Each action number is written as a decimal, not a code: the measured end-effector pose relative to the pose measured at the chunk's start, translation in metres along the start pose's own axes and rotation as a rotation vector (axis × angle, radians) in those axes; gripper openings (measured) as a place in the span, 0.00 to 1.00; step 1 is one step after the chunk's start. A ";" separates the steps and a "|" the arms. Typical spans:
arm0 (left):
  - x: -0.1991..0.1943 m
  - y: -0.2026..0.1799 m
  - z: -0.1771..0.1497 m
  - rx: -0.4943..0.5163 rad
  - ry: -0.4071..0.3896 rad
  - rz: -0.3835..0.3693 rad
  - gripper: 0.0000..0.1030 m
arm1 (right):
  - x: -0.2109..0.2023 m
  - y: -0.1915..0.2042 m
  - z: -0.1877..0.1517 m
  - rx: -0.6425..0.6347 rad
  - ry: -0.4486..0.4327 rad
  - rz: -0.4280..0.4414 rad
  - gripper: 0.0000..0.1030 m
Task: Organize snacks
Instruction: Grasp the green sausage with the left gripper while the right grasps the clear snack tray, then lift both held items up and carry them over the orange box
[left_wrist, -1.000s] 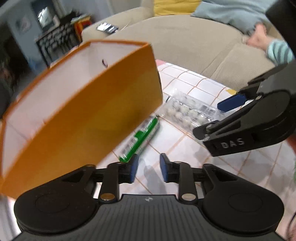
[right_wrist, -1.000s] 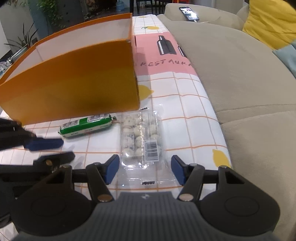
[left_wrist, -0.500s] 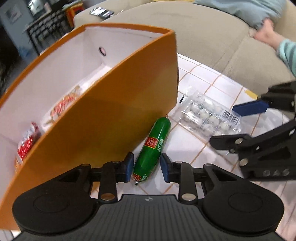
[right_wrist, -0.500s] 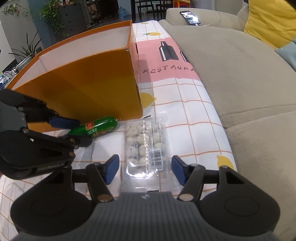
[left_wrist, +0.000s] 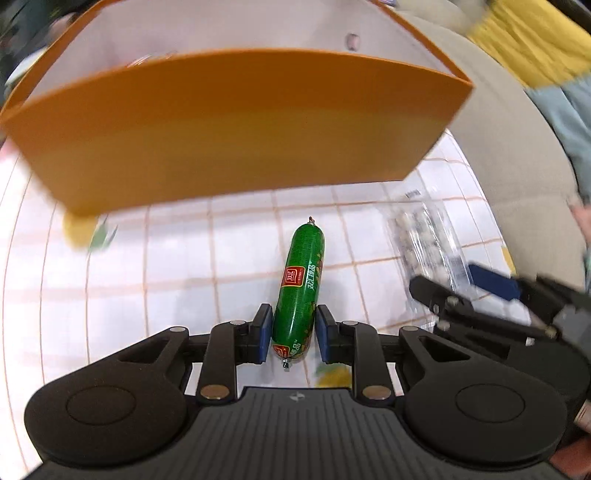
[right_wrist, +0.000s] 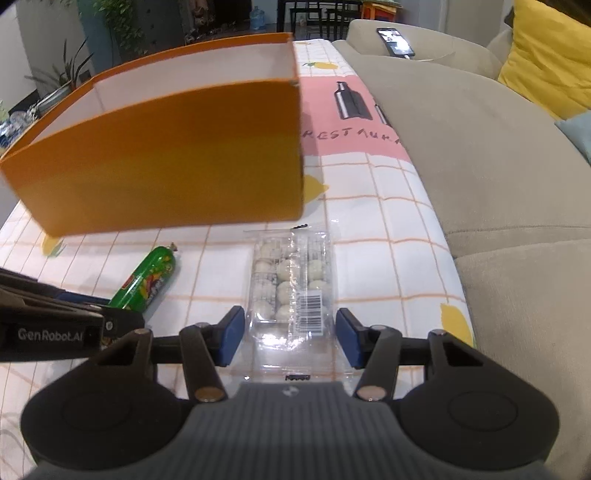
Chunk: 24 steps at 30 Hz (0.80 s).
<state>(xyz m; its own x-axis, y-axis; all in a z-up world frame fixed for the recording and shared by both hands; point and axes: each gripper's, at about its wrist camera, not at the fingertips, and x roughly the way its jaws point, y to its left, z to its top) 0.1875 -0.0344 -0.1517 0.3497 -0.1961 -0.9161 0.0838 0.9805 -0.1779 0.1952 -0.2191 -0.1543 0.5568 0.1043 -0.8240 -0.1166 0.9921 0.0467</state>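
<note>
the right gripper (right_wrist: 290, 336) has its jaws closing, a clear tray of white balls (right_wrist: 291, 286) between the fingers with gaps on both sides. left of the fingers lies a green sausage (right_wrist: 149, 278), with the left gripper (right_wrist: 107, 321) on it. ahead stands an orange box (right_wrist: 166, 155).

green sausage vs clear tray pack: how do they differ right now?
Look: the green sausage is an opaque, round tube; the clear tray pack is flat and see-through, showing pale round pieces and a barcode.
Grip: the left gripper is shut on the sausage; the right gripper is closing, its fingers clear of the pack's edges.
Shared: both lie on the checked tablecloth in front of the orange box.
</note>
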 end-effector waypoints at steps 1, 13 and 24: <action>-0.002 0.003 -0.005 -0.031 -0.005 -0.010 0.27 | -0.003 0.001 -0.002 -0.006 0.006 0.001 0.51; -0.006 -0.002 0.000 0.045 -0.106 0.028 0.41 | -0.005 0.007 -0.002 -0.084 -0.106 -0.008 0.60; 0.001 -0.006 -0.004 0.036 -0.170 0.022 0.41 | 0.011 -0.002 -0.002 -0.011 -0.082 0.025 0.60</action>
<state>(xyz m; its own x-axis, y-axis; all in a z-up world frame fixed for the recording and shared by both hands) 0.1830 -0.0402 -0.1528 0.5043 -0.1772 -0.8452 0.1064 0.9840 -0.1428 0.1995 -0.2198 -0.1643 0.6192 0.1352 -0.7735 -0.1404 0.9883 0.0603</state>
